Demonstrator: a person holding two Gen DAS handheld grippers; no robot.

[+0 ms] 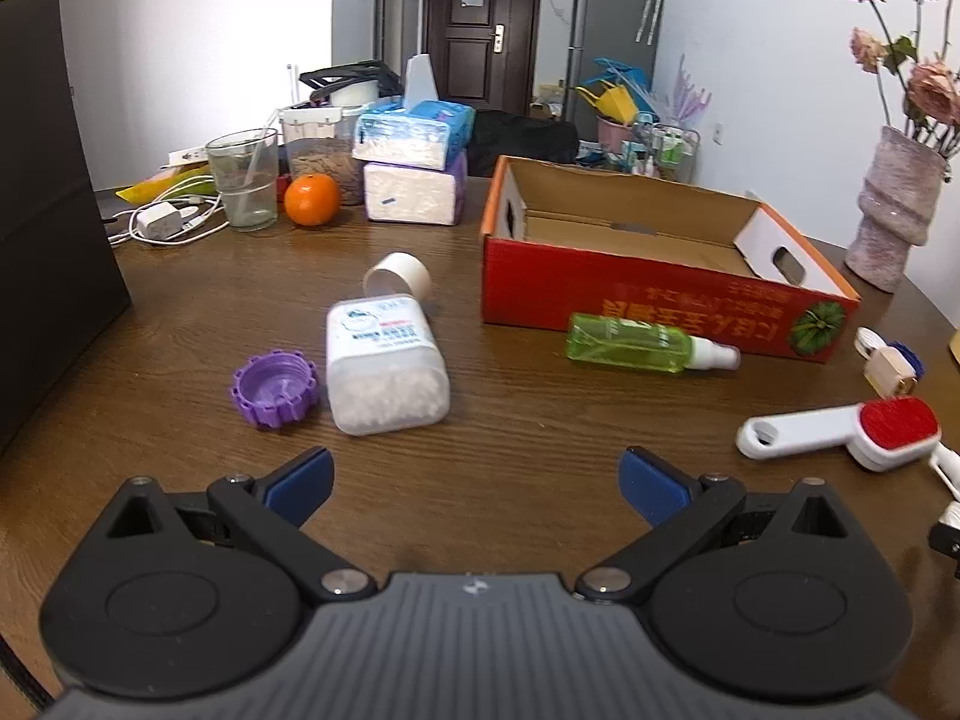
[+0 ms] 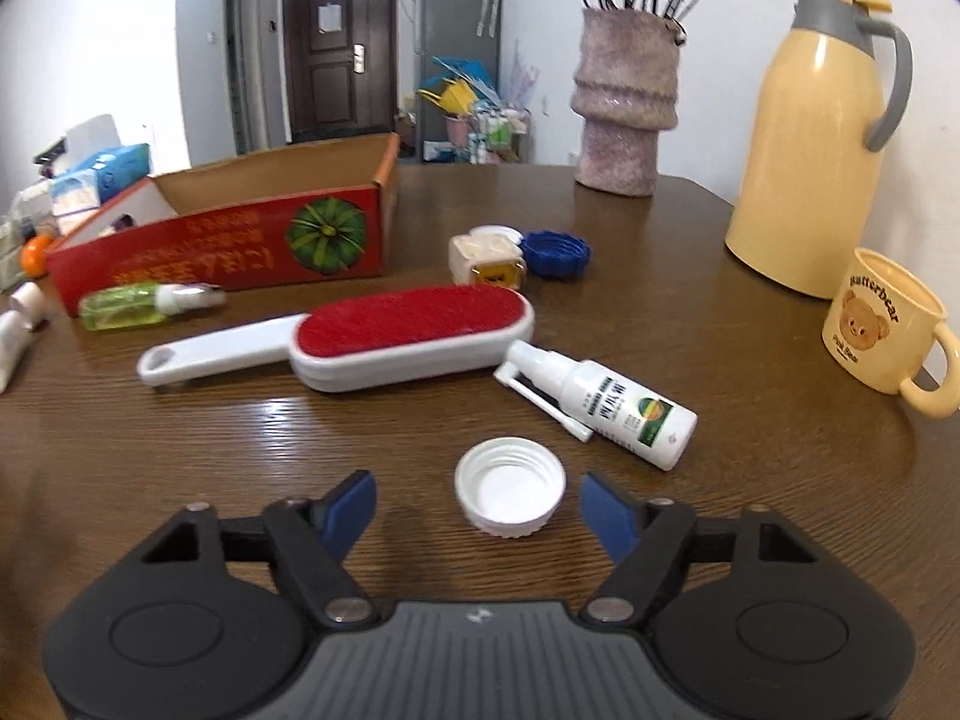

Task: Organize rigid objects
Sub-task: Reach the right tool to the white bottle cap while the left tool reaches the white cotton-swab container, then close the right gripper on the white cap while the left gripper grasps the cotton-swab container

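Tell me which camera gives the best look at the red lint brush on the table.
The right wrist view. There the lint brush lies whole near the middle of the frame, red pad and white handle both clear. In the left wrist view the brush sits small at the far right edge, bent by the fisheye.

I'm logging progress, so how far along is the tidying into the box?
Nothing looks done: the box appears empty. Nothing is in hand; the left gripper and right gripper are open, the right at a white cap. The pill bottle, green bottle and brush remain out.
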